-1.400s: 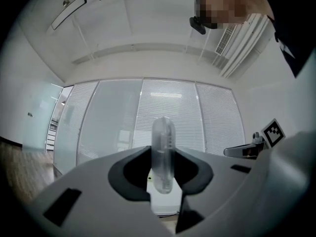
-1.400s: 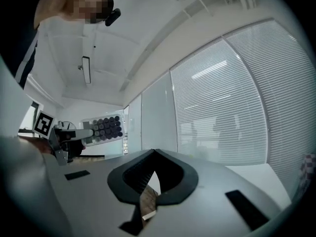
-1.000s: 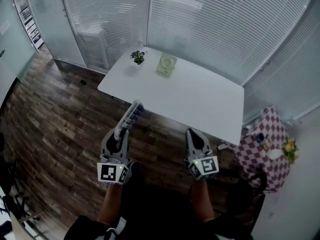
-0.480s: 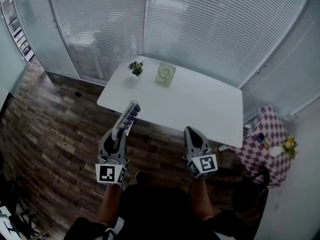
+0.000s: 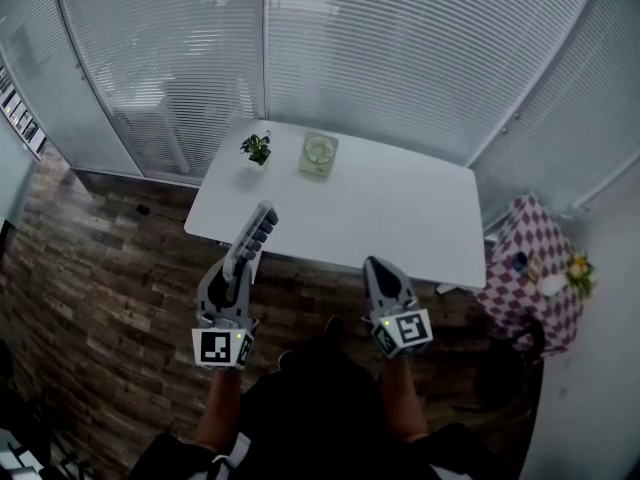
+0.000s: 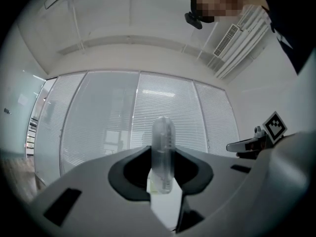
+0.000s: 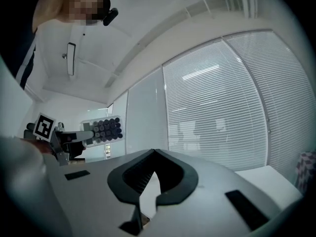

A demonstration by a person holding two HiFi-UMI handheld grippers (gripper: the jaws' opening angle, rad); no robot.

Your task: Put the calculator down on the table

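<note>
Gripping calculator [image 5: 253, 236] edge-on in my left gripper [image 5: 238, 271], lower left, at the white table's [image 5: 400, 213] near edge; my right gripper [image 5: 380, 268], lower centre: jaws together, empty.

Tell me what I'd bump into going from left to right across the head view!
left hand-held gripper holding the calculator → pale green square thing on the white table → right hand-held gripper → checkered cloth → yellow flowers

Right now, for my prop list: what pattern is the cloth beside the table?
The cloth is checked; head view.
</note>
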